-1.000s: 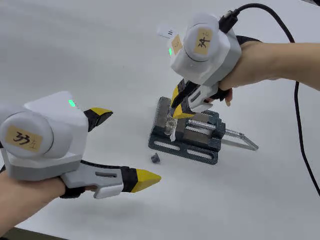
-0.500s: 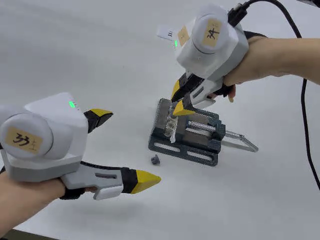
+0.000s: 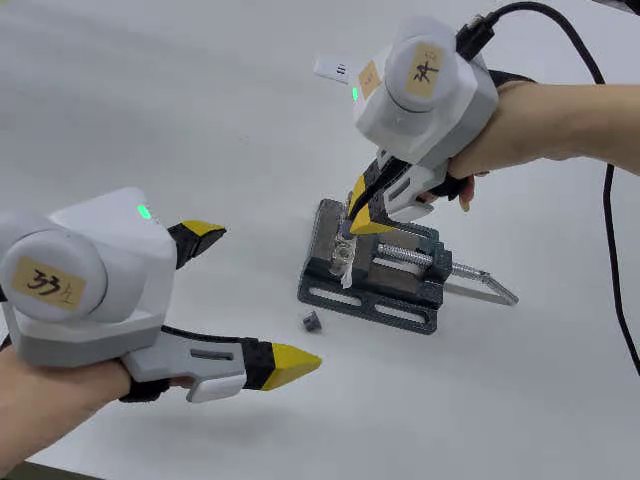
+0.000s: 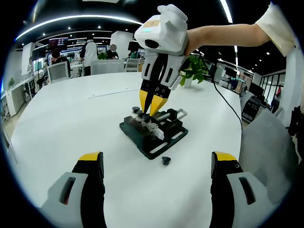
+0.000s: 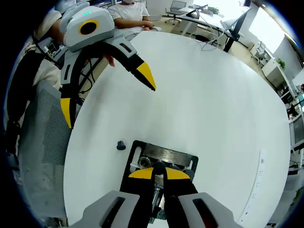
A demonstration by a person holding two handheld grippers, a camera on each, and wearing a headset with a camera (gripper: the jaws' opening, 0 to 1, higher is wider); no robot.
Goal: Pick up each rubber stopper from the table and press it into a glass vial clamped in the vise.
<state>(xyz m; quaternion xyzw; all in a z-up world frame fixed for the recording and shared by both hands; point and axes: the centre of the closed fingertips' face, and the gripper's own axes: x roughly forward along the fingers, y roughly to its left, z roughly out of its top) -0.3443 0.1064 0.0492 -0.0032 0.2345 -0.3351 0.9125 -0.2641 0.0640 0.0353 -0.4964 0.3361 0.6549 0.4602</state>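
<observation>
Pressing step, by the looks: a stopper is pinched in the narrowed right claw, right above a vial clamped in the vise. A straight push down is needed next. The left claw is held wide open, and a spare stopper is left on the table.

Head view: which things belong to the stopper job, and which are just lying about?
Job: vise, glass vial, loose stopper, right tool closed above the vial, left tool open.
Lying about: white strip at the table's far side.
</observation>
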